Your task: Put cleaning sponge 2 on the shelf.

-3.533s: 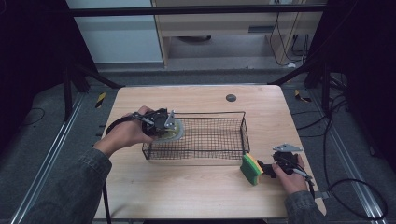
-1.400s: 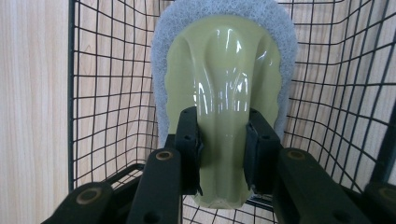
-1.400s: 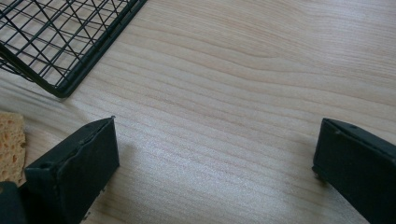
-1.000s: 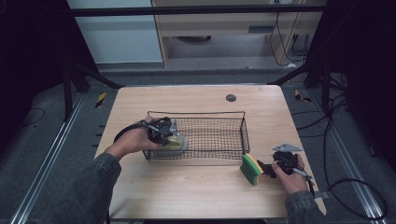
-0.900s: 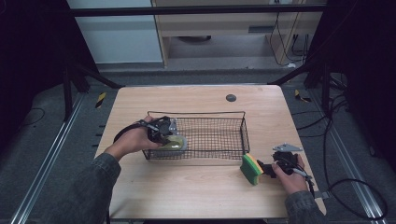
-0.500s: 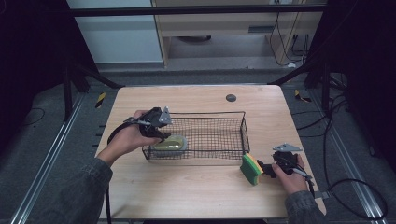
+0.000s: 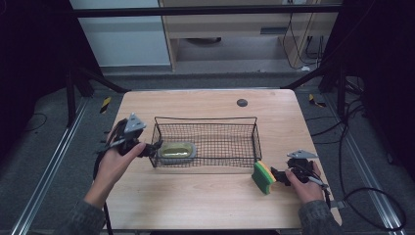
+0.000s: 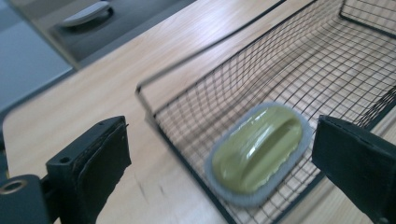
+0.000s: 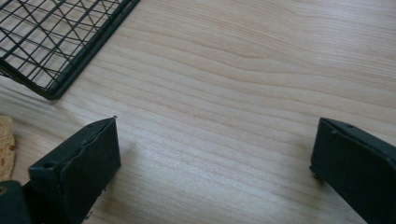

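A black wire basket (image 7: 205, 119) stands mid-table. In its left end lies an olive-green oval pad with a grey rim (image 7: 177, 149). My left gripper (image 7: 152, 147) sits just outside the basket's left wall. It is open, its jaws have just been opening, and nothing is gripped between them. In the left gripper view the pad (image 8: 257, 149) lies beyond the jaws, behind the mesh (image 8: 187, 121). A yellow-green sponge (image 7: 263, 177) stands on edge right of the basket. My right gripper (image 7: 277, 176) rests open beside it, over bare wood (image 9: 217, 123), with the sponge (image 9: 5, 144) at the left edge.
A small dark round disc (image 7: 242, 102) lies near the table's far edge. The basket's corner (image 9: 88, 53) is close to the right gripper. Bare wood runs along the front of the table (image 7: 195, 205). Cables trail off to the right (image 7: 372, 196).
The left gripper set the green pad down in the basket's left end, opened, and drew back left, out over the basket wall. The right gripper and sponge stayed put.
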### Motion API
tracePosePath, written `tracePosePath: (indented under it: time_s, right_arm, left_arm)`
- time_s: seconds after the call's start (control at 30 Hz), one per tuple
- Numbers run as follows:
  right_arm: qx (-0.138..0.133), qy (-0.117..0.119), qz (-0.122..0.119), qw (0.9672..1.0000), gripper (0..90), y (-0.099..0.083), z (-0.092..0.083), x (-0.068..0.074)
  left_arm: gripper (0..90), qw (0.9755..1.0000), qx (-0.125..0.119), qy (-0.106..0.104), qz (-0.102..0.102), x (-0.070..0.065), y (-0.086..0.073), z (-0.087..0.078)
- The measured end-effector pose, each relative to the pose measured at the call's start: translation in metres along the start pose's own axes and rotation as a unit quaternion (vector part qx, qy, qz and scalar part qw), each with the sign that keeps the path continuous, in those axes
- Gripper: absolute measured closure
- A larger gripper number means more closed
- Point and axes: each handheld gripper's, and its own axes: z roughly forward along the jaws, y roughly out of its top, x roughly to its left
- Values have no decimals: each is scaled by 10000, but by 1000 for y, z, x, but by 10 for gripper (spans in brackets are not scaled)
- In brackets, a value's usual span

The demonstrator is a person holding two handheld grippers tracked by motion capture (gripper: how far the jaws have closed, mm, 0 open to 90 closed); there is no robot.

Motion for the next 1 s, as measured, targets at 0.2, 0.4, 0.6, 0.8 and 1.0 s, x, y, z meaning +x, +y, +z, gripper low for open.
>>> tracePosePath:
  time_s: [0.2, 0.4, 0.6, 0.8, 1.0]
  right_arm:
    - [133, -98, 75, 9998, 114, 2, -5, -6]
    - [239, -241, 24, 9994, 106, 5, -11, -4]
    - [260, -329, 57, 9991, 135, 9, -19, -7]
    - [517, -388, 38, 9979, 171, 22, -45, -6]
    - [722, -449, 107, 9963, 175, 31, -66, -2]
  left_arm:
    - [80, 9979, 494, -255, -339, -13, -68, 10]
    - [68, 9952, 776, -270, -539, -10, -87, 24]
    - [64, 9938, 920, -348, -523, -18, -100, 34]
    - [55, 9923, 929, -625, -523, -20, -103, 45]
    - [40, 9921, 998, -643, -397, -22, -106, 50]
